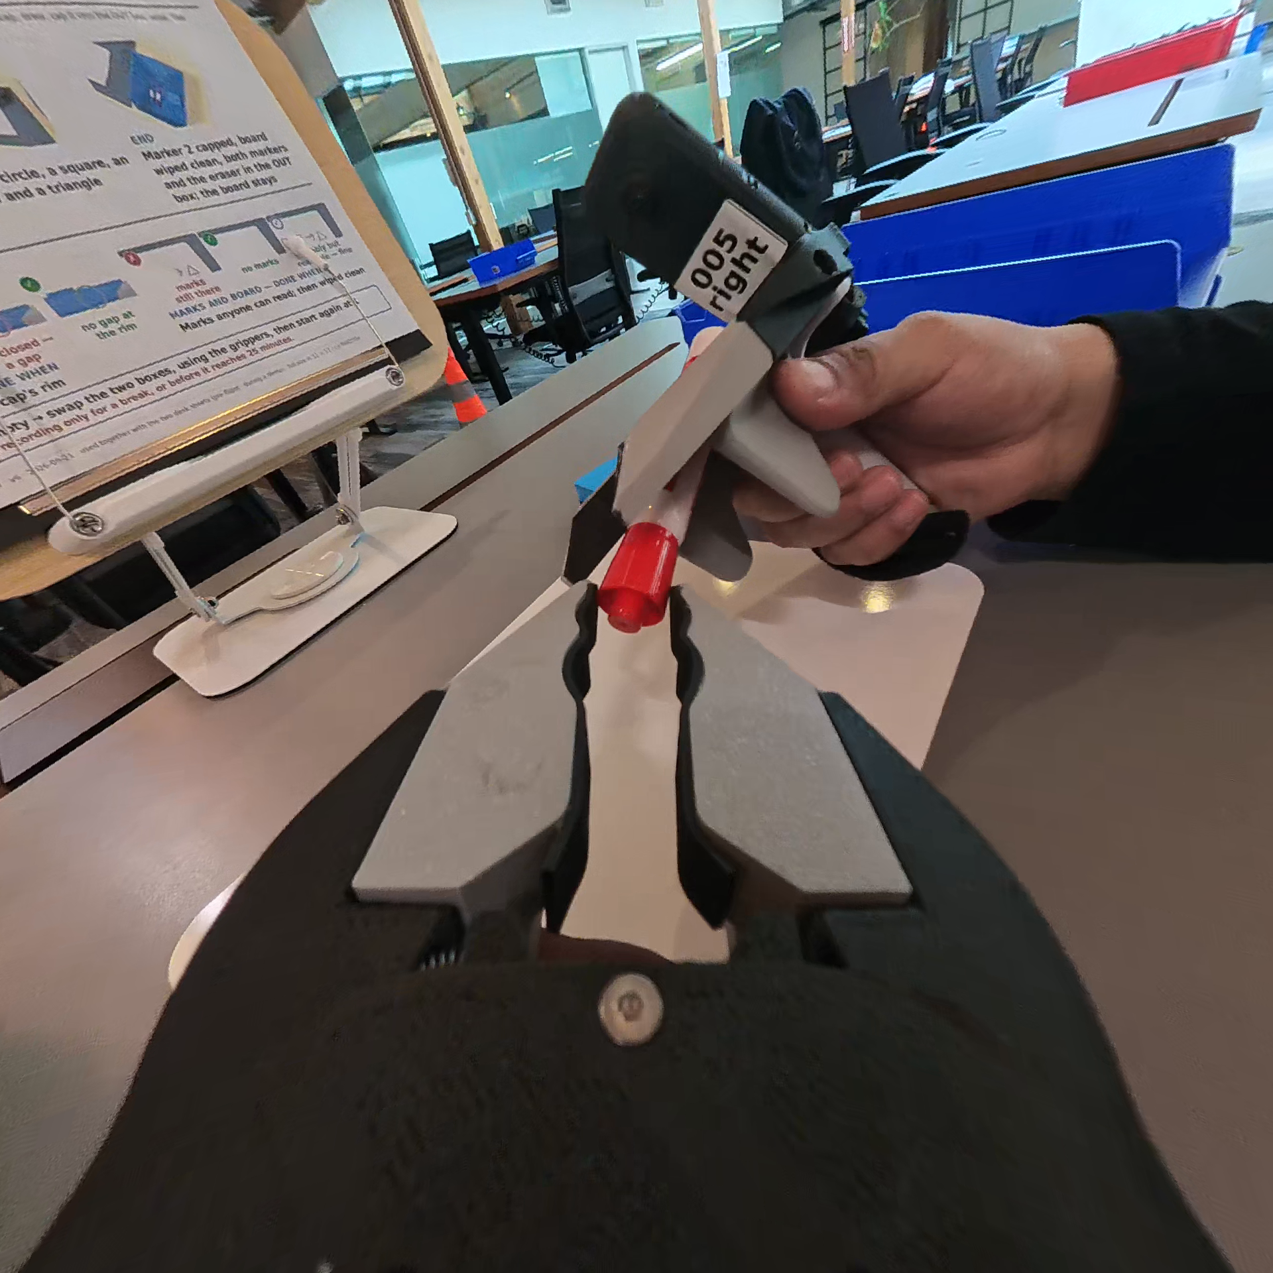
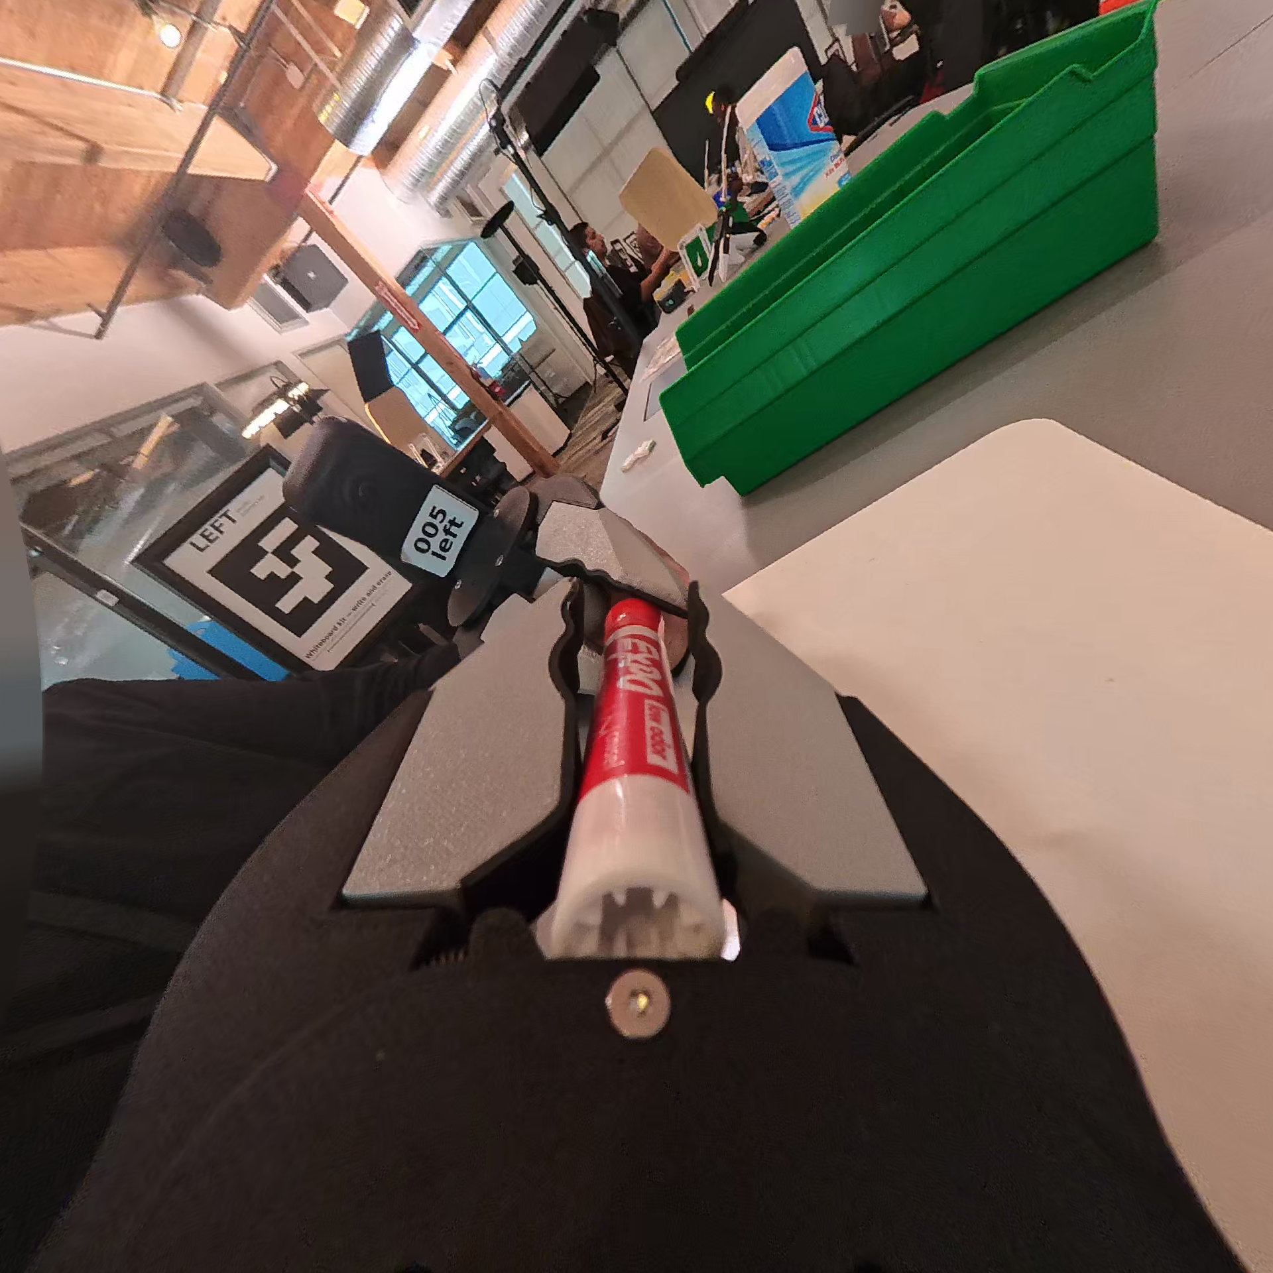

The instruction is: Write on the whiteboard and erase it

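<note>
The white whiteboard (image 1: 861, 654) lies flat on the grey table; it also shows in the right wrist view (image 2: 999, 654). My right gripper (image 2: 630, 613) is shut on a red-and-white marker (image 2: 637, 723) that lies along its fingers. In the left wrist view the right gripper (image 1: 640, 523) points the marker's red cap (image 1: 637, 578) down at me. My left gripper (image 1: 632, 606) has its fingertips closed to the cap's width, on either side of the cap's end, above the board. In the right wrist view the left gripper (image 2: 620, 585) hides the cap.
A sheet of instructions on a white stand (image 1: 207, 275) is at the left. A blue box (image 1: 1033, 241) stands at the back right. Green bins (image 2: 930, 289) sit beyond the board. A framed black-and-white sign (image 2: 275, 565) stands behind the left gripper. A hand (image 1: 964, 427) holds the right gripper. Both grippers' tips are close together, under 4 cm apart.
</note>
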The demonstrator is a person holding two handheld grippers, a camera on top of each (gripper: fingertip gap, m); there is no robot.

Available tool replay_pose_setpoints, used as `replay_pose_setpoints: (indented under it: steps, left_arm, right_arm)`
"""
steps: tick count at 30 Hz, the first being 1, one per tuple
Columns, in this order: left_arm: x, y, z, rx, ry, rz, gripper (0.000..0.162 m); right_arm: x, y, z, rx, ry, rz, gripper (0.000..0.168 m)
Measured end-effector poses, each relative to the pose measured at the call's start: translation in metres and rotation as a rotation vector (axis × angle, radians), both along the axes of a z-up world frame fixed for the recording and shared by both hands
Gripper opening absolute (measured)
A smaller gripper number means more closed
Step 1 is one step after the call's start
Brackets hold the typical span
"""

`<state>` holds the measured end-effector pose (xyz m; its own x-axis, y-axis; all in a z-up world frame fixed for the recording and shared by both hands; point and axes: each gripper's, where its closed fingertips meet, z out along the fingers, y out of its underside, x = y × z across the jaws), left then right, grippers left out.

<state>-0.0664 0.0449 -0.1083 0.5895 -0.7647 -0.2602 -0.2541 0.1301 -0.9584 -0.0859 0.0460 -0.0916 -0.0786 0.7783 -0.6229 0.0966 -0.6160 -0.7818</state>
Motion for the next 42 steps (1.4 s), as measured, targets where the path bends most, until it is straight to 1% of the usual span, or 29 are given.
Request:
replay_pose_setpoints:
  steps: [1, 8, 11, 13, 15, 19, 21, 23, 26, 27, 29, 31, 32, 33, 34, 35, 37, 38, 40, 42]
  left_arm:
    - [0.000, 0.000, 0.000, 0.000, 0.003, 0.000, 0.018]
    - [0.006, -0.005, -0.011, 0.057, 0.120, -0.011, 0.017]
    - [0.007, -0.007, -0.014, 0.055, 0.142, -0.018, 0.017]
    - [0.006, -0.008, -0.017, 0.019, 0.150, -0.027, 0.017]
    - [0.007, -0.011, -0.020, -0.074, 0.119, -0.068, 0.017]
    - [0.011, -0.026, -0.015, -0.306, -0.049, -0.231, 0.016]
    - [0.016, -0.038, -0.015, -0.454, -0.120, -0.345, 0.017]
    - [0.020, -0.055, -0.011, -0.665, -0.222, -0.505, 0.017]
    - [0.020, -0.070, 0.000, -0.825, -0.339, -0.657, 0.017]
    - [0.020, -0.066, -0.001, -0.798, -0.338, -0.633, 0.017]
    - [0.019, -0.049, 0.000, -0.626, -0.291, -0.495, 0.017]
    - [0.010, -0.024, 0.002, -0.345, -0.185, -0.256, 0.017]
    - [0.004, -0.015, 0.004, -0.184, -0.100, -0.138, 0.018]
    - [0.002, -0.011, 0.002, -0.049, 0.007, -0.057, 0.017]
    - [0.003, -0.010, -0.004, 0.025, 0.096, -0.006, 0.017]
    - [0.006, -0.010, -0.012, 0.024, 0.138, 0.004, 0.017]
    - [0.009, -0.012, -0.019, -0.067, 0.121, -0.037, 0.017]
    - [0.010, -0.016, -0.016, -0.128, 0.069, -0.084, 0.017]
    - [0.013, -0.031, -0.004, -0.342, -0.119, -0.252, 0.016]
    - [0.014, -0.052, 0.011, -0.601, -0.315, -0.484, 0.017]
  right_arm:
    - [0.000, 0.000, 0.000, -0.006, 0.000, 0.002, 0.028]
    - [-0.001, -0.002, -0.005, -0.034, -0.023, 0.023, 0.027]
    - [-0.001, -0.005, -0.007, 0.012, -0.044, 0.032, 0.028]
    - [-0.002, -0.008, -0.008, 0.074, -0.067, 0.035, 0.027]
    - [-0.004, -0.010, -0.007, 0.167, -0.085, 0.013, 0.027]
    - [-0.005, -0.020, 0.002, 0.262, -0.066, 0.040, 0.027]
    - [-0.005, -0.030, 0.005, 0.298, -0.045, 0.086, 0.027]
    - [-0.005, -0.043, 0.011, 0.340, -0.011, 0.148, 0.027]
    - [-0.005, -0.060, 0.021, 0.398, 0.031, 0.211, 0.027]
    - [-0.005, -0.060, 0.021, 0.400, 0.024, 0.201, 0.027]
    - [-0.004, -0.047, 0.020, 0.387, -0.007, 0.136, 0.027]
    - [-0.003, -0.026, 0.011, 0.342, -0.061, 0.044, 0.027]
    - [-0.003, -0.018, 0.006, 0.286, -0.081, 0.009, 0.027]
    - [-0.003, -0.014, 0.005, 0.212, -0.067, 0.000, 0.026]
    - [-0.004, -0.011, 0.004, 0.152, -0.050, -0.006, 0.026]
    - [-0.004, -0.009, 0.003, 0.145, -0.043, -0.011, 0.027]
    - [-0.004, -0.010, 0.000, 0.219, -0.075, -0.014, 0.027]
    - [-0.004, -0.013, 0.002, 0.247, -0.074, -0.010, 0.027]
    - [-0.004, -0.024, 0.014, 0.289, -0.025, 0.032, 0.027]
    - [-0.003, -0.042, 0.028, 0.363, 0.042, 0.094, 0.026]
